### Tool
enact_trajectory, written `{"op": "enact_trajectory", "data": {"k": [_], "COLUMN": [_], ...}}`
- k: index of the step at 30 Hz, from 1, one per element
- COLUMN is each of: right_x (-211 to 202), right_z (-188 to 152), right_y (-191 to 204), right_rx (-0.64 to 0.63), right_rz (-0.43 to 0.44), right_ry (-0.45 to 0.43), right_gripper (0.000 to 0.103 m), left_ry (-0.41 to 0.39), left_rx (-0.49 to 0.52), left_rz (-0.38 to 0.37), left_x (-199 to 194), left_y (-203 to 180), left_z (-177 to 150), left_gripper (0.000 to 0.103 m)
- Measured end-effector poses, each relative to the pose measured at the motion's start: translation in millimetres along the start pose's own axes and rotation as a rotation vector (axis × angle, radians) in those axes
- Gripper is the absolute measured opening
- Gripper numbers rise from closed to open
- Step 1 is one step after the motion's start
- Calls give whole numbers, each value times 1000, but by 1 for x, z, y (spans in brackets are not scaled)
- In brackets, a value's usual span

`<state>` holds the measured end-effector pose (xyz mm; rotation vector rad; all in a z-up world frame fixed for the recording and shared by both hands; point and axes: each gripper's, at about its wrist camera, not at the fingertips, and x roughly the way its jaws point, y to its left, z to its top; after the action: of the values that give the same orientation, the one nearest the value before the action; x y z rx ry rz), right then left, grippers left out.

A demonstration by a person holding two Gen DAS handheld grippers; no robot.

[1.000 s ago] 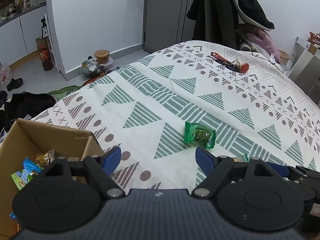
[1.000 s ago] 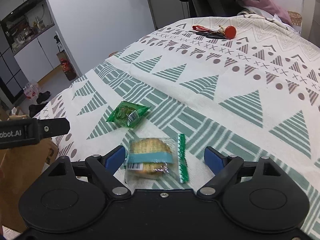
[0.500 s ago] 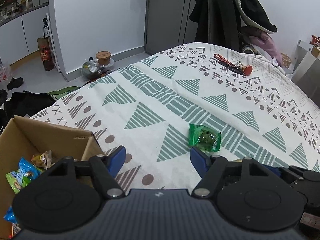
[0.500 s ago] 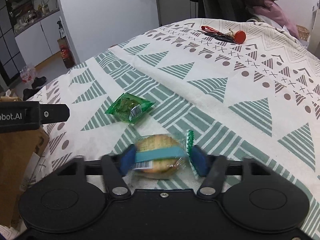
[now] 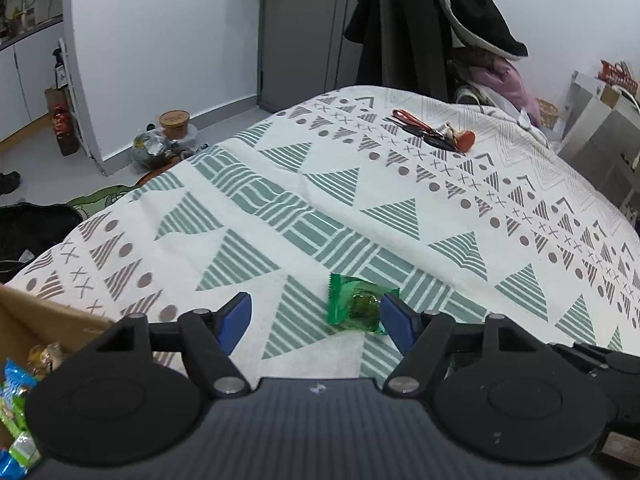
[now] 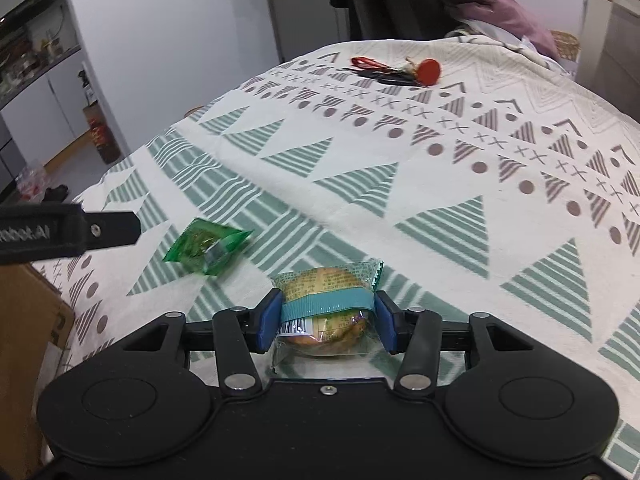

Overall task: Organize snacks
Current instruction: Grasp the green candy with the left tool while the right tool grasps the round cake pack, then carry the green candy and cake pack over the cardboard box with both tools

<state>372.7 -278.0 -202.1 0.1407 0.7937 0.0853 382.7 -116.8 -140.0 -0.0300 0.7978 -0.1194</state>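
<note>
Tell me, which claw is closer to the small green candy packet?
Left. The left claw is open right at the green packet, one finger beside it. The right claw, shut on a wrapped bun, sits off to the packet's side.

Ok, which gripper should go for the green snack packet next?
Left. The left gripper is open with the green packet just ahead by its right finger; the right gripper is shut on the bun packet.

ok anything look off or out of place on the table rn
Nothing spilled or damaged. The only non-snack items are the red-handled scissors and keys at the far end of the tablecloth. The green snack packet lies loose; the right gripper is shut on the wrapped bun.
</note>
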Motion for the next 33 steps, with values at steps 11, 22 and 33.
{"op": "enact_trajectory", "data": {"k": [11,22,33], "right_x": [-3,4,3], "right_z": [6,2,2], "right_y": [-25,-31,-24], "right_rx": [74,82,51], "right_rz": [-32,-52,-36], "right_ry": [-16,-6,-14], "right_gripper": [48,48,47], "left_ry": [39,109,104], "left_rx": [36,55,45], "left_rz": [-45,-39,-17], "left_x": [35,72,66], "left_y": [-24,-35,-30], "left_z": [5,2,5], "left_gripper": [71,66,37]}}
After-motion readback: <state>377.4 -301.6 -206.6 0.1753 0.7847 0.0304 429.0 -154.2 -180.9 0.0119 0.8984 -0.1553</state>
